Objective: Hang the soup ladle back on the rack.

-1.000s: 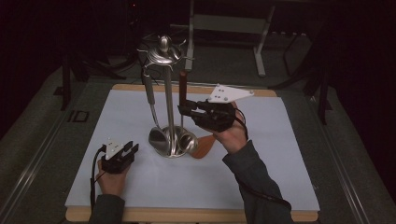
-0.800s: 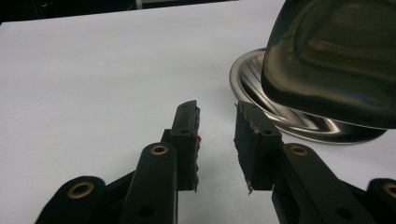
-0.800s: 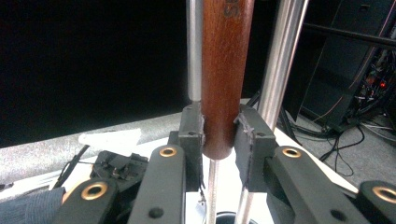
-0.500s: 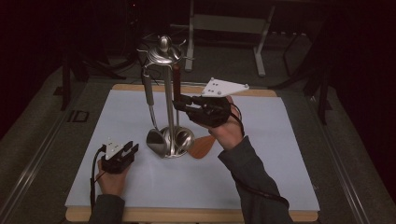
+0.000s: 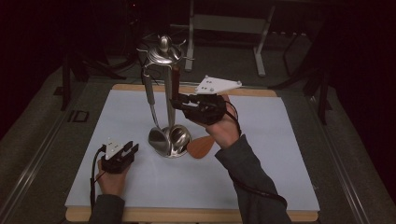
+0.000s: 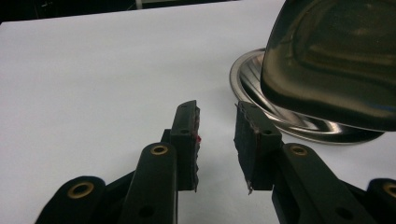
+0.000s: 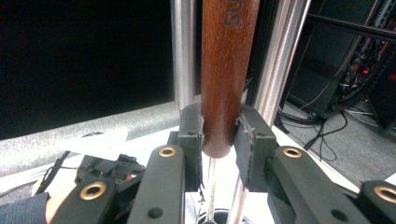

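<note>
Between the two black jaws of the right claw (image 7: 218, 135), the brown wooden handle (image 7: 227, 70) of a hanging utensil is pinched near its lower end, the pads pressing on both sides. That handle hangs upright from the top of the steel utensil rack (image 5: 163, 51), beside the rack's shiny post, with a thin metal shank running down from it to the orange-brown spatula blade (image 5: 201, 146) low by the rack's round base (image 5: 169, 148). The step in hand looks like unhooking this spatula: the next move probably calls for a lift straight up to free the hook, then a pull clear of the neighbouring ladle (image 5: 159, 140). The left claw (image 5: 131, 149) rests on the white counter (image 5: 261, 177) near the base, its jaws spread and empty. Against the frame a second back, the right hand sits higher and closer to the rack; the left hand is where it was.
</note>
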### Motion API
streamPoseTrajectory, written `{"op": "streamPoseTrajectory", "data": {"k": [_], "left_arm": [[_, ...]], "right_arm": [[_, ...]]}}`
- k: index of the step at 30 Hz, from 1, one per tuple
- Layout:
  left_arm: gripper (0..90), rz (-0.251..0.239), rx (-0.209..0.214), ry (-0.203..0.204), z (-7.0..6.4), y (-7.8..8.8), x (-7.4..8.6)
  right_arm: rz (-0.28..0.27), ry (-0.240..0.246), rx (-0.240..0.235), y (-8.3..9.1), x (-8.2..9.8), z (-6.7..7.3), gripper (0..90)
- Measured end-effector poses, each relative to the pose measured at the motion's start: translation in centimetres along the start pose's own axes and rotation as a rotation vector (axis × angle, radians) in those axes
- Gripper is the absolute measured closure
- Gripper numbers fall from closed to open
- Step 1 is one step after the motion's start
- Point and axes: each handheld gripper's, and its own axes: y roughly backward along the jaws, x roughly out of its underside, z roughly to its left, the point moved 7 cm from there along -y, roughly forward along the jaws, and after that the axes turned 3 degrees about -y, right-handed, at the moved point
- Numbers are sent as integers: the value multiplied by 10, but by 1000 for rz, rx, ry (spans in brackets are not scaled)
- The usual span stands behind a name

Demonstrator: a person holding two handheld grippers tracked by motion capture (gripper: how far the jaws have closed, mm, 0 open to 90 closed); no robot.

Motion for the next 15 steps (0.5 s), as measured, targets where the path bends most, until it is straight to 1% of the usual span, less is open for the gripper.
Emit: {"op": "streamPoseTrajectory", "data": {"k": [4, 8, 15], "left_arm": [[699, -1, 0, 1, 0, 0, 0], [699, -1, 0, 1, 0, 0, 0], [698, 2, 1, 1, 0, 0, 0]], "right_arm": [[-2, 0, 3, -1, 0, -1, 725], [-7, -13, 3, -2, -1, -1, 723], [-10, -10, 3, -4, -2, 0, 727]]}}
